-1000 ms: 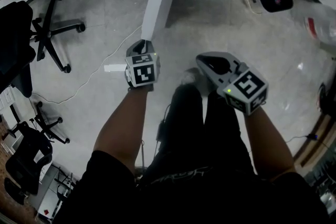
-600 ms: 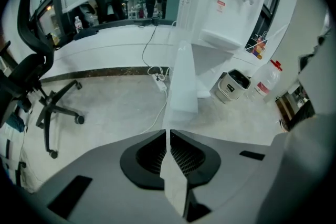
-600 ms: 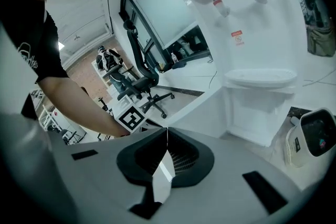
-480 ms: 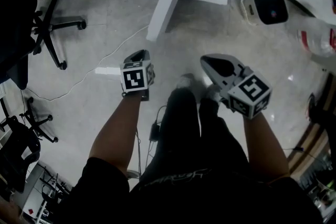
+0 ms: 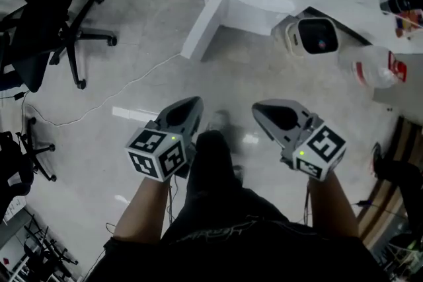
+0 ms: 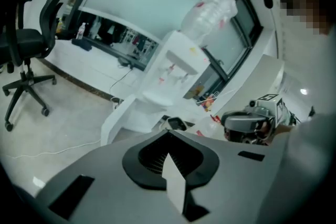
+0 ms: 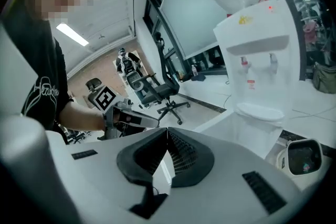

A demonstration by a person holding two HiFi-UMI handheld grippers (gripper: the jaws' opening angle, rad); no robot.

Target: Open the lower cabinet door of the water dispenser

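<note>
The white water dispenser [image 6: 173, 68] [image 7: 260, 55] stands ahead of me with a clear bottle [image 6: 210, 8] on top; from above its drip shelf [image 5: 261, 0] shows. A long white panel [image 5: 203, 26] [image 6: 119, 120] juts from its lower part toward me and looks like the cabinet door standing open. My left gripper [image 5: 188, 105] [image 6: 169, 136] is shut with nothing in it, held in the air well short of the dispenser. My right gripper [image 5: 264, 109] [image 7: 167, 132] hangs beside it, its jaws meeting at the tip, empty too.
A small white appliance with a dark face [image 5: 310, 36] [image 7: 303, 157] sits on the floor right of the dispenser, and a clear bottle [image 5: 373, 69] lies further right. A black office chair [image 5: 66, 23] [image 6: 26, 55] stands left. A thin cable [image 5: 119, 92] crosses the floor.
Both grippers have risen toward the head camera and look larger. The left one's marker cube has rolled. More of the dispenser now shows at the top of the head view.
</note>
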